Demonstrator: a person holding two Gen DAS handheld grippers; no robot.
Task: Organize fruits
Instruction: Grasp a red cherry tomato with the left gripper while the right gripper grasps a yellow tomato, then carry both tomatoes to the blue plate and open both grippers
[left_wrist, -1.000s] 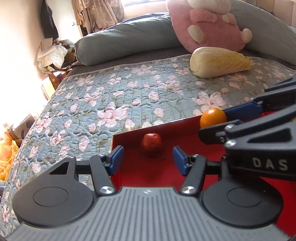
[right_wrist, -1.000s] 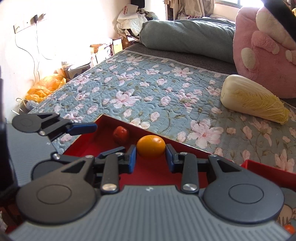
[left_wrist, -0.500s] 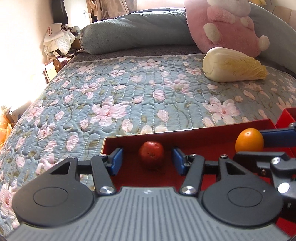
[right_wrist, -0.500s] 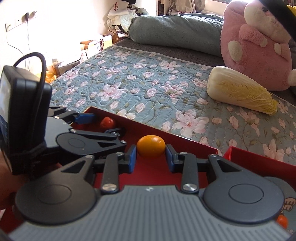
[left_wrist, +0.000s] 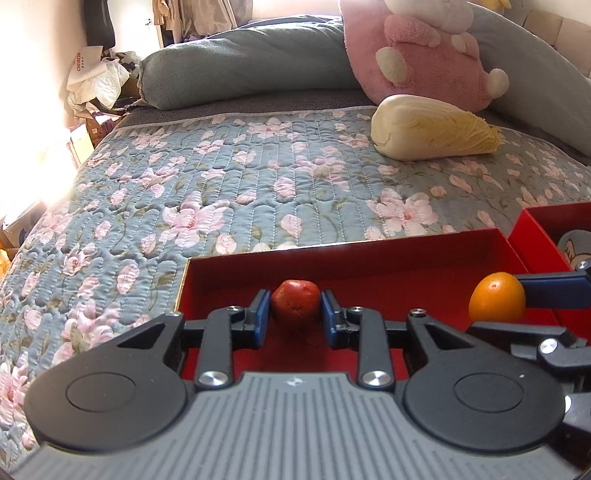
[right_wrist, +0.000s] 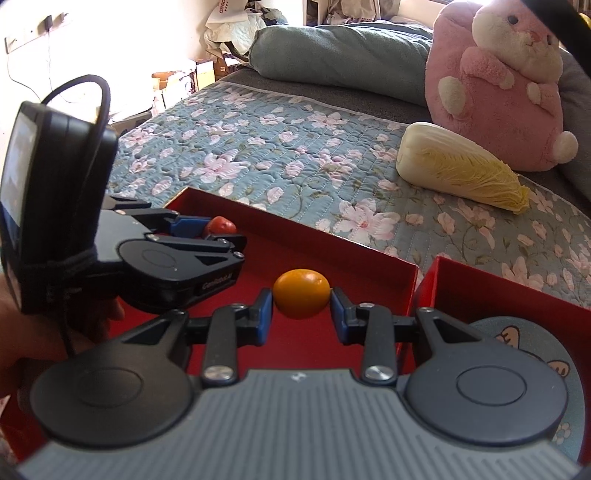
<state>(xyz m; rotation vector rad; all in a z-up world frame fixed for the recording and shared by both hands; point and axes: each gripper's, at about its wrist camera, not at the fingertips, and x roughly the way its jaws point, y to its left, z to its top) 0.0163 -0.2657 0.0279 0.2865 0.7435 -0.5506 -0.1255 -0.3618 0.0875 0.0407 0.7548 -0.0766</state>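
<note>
A small red fruit (left_wrist: 295, 303) sits between the blue pads of my left gripper (left_wrist: 295, 312), which is shut on it inside a red box (left_wrist: 369, 245). It also shows in the right wrist view (right_wrist: 220, 225). My right gripper (right_wrist: 301, 301) is shut on an orange (right_wrist: 301, 292) over the same red box (right_wrist: 332, 243). In the left wrist view the orange (left_wrist: 496, 296) shows at the right, held by the right gripper's fingers (left_wrist: 550, 291).
A second red box (right_wrist: 517, 280) stands to the right, holding a grey item with a cartoon print (right_wrist: 517, 339). A napa cabbage (left_wrist: 432, 133) and a pink plush (right_wrist: 491, 85) lie further back on the floral quilt (left_wrist: 221, 177). Pillows line the headboard side.
My left gripper has moved forward and closed on the red fruit. My right gripper keeps hold of the orange and has shifted right relative to the box.
</note>
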